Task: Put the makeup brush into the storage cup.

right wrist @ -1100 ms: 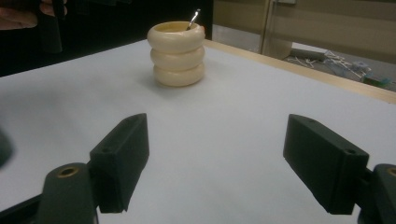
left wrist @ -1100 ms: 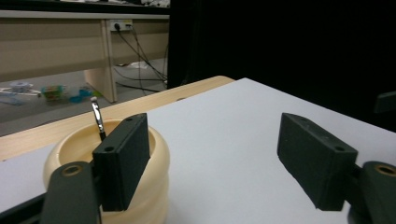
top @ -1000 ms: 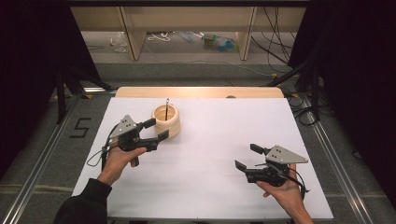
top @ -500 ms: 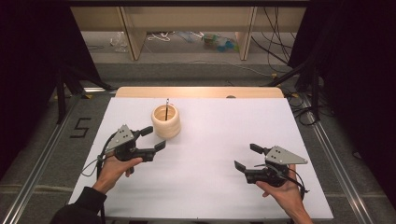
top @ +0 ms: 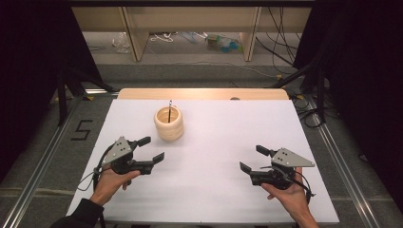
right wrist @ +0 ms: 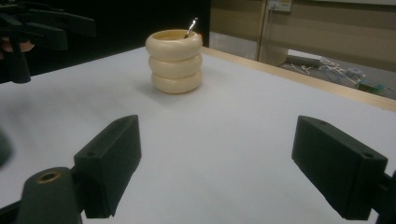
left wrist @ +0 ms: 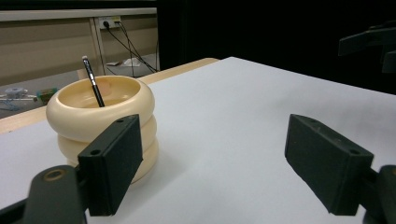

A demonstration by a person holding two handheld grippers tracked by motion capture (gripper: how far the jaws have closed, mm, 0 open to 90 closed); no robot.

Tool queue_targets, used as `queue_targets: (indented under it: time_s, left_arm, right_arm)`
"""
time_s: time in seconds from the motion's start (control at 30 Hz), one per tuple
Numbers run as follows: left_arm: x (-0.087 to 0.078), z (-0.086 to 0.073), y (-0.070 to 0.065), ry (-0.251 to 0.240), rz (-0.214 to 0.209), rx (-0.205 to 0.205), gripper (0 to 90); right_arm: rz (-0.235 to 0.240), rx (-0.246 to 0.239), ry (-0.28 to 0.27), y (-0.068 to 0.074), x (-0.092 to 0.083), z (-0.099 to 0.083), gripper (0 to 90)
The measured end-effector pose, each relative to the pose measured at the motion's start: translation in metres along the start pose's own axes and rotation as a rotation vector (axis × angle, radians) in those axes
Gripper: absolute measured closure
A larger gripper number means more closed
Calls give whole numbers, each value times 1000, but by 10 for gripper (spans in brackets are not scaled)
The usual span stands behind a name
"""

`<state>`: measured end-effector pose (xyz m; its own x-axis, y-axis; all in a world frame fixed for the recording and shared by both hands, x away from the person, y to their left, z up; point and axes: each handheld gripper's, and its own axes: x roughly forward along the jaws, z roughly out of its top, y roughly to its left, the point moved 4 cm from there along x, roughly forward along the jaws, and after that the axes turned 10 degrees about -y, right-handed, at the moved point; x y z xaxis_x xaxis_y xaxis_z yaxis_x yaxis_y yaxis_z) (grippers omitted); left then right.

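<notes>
Claws [top: 152, 148] [top: 254, 159] agape, pen [left wrist: 93, 81] half-hidden in holder [top: 169, 123]

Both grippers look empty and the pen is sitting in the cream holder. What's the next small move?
Probably ease the left gripper forward toward the ringed holder: it is the nearer one, its jaws are open, and the thin black pen stands leaning inside with its tip above the rim.

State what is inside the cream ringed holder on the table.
One thin dark pen stands tilted inside the cream holder, its tip rising above the rim. The holder's wall hides the pen's lower end and the bottom of the inside, so anything lying there cannot be seen.
</notes>
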<state>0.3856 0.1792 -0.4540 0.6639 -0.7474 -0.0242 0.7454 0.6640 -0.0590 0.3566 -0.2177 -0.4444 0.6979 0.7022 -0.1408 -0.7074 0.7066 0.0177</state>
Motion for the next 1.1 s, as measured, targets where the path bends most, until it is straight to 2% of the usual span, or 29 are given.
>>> queue_targets:
  time_s: [0.17,0.23,0.37,0.4,0.5,0.53,0.6,0.67,0.7,0.73,0.8,0.9,1.1]
  left_arm:
    - [-5,-1,-2,-10,4,5,193]
    - [-6,-2,-4,-16,10,-5,192]
    - [-9,-1,-8,-22,4,6,184]
    - [-9,-1,-9,-31,1,3,184]
    - [-11,-1,-9,-30,7,2,175]
    - [-12,-1,-9,-32,7,7,175]
    - [-15,-2,-11,-27,11,1,174]
    - [-16,-2,-11,-28,12,-1,174]
    - [-17,-2,-12,-27,9,2,174]
    - [-17,-3,-12,-26,1,23,174]
    - [-18,-3,-12,-12,10,25,174]
    - [-19,-5,-12,-6,16,19,174]
    - [-22,-6,-14,-4,32,6,174]
  right_arm:
    - [-7,3,-2,-1,-1,0,163]
    - [-12,-5,-9,-1,0,0,163]
    - [1,7,-16,0,1,0,161]
    - [-4,3,-1,-1,-1,-1,162]
    - [-6,17,-14,-1,0,-1,160]
    - [-17,19,0,-2,-1,-1,159]
    - [-9,22,-22,-1,-2,0,159]
    - [-14,18,-9,-1,-3,0,160]
    - [-11,23,-34,-1,-2,0,160]
    - [-13,17,-6,-1,-4,-1,159]
    - [-16,17,-16,-1,-4,-1,160]
    - [-24,17,-10,0,-5,-1,160]
    - [-12,15,-21,3,-6,-1,160]
